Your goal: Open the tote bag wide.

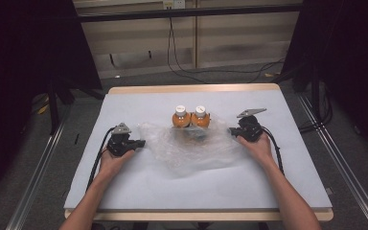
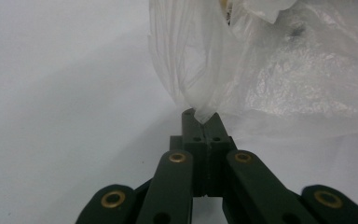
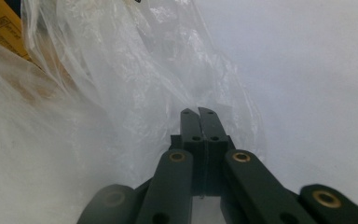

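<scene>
Plastic bag [image 1: 191, 146] lies on the desk [image 1: 139, 187] before two orange bottles [image 1: 190, 116], your left fingers [image 2: 204, 122] closed on its edge, right fingers [image 3: 198, 116] closed at the opposite edge, so next pull both sides apart gently.

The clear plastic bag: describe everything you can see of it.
The clear plastic bag is thin, crinkled, see-through film lying slack and spread out on the white table, in front of and partly around two orange bottles with white caps. The left gripper is shut on a pinched fold at one edge. The right gripper is shut at the opposite edge, film bunched around its tips. The bag's mouth cannot be made out.
</scene>
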The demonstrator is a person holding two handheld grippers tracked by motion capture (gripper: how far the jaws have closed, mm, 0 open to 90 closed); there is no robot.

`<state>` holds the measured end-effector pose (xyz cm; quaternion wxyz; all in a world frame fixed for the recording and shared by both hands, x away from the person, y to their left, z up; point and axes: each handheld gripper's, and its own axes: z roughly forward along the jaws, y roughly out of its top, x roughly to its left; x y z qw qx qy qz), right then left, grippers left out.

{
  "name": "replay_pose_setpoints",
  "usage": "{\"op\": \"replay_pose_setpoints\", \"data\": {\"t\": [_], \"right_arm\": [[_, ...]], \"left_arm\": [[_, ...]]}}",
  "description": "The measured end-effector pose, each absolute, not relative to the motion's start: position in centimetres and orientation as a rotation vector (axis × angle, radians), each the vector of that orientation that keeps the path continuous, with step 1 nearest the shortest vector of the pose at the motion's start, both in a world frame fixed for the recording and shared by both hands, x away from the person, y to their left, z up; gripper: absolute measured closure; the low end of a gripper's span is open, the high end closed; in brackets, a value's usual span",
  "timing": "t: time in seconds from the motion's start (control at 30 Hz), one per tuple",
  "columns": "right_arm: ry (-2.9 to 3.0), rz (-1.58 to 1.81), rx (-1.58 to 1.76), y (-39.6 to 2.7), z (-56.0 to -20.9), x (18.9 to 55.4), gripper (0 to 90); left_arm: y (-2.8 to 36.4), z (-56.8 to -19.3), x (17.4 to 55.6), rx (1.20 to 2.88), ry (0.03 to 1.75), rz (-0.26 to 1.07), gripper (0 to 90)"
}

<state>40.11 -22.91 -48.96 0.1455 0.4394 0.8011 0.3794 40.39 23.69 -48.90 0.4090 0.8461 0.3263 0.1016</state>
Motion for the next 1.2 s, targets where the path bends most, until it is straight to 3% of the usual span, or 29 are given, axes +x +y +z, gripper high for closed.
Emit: {"op": "replay_pose_setpoints", "data": {"t": [0.17,0.2,0.33,0.43,0.6,0.73,0.83,0.93,1.2], "right_arm": [[2.295,1.093,1.27,-22.8,-49.0,40.1,90.0],[2.296,1.101,1.267,-22.8,-49.0,40.0,90.0],[2.27,1.168,1.267,-23.3,-48.4,39.8,77.9],[2.241,1.228,1.261,-23.8,-47.5,39.4,70.8],[2.189,1.273,1.243,-24.0,-46.2,38.8,59.1],[2.134,1.326,1.215,-23.9,-44.7,38.0,56.7],[2.121,1.369,1.186,-23.5,-43.5,37.5,57.1],[2.14,1.417,1.16,-22.4,-42.7,37.2,63.6],[2.309,1.44,1.013,-18.5,-42.2,36.4,83.8]], "left_arm": [[23.9,-48.8,40.5,2.115,0.85,0.261,89.4],[24.0,-48.8,40.5,2.104,0.855,0.259,85.9],[24.5,-48.1,40.1,2.065,0.838,0.251,70.3],[25.2,-46.9,39.4,2.001,0.821,0.28,63.6],[26.3,-45.1,38.5,1.914,0.825,0.314,57.2],[26.8,-43.5,37.5,1.871,0.816,0.361,53.1],[26.1,-42.1,37.1,1.842,0.764,0.361,53.7],[24.6,-41.2,37.3,1.847,0.711,0.353,55.9],[19.7,-40.7,38.4,1.845,0.606,0.289,74.1]]}}
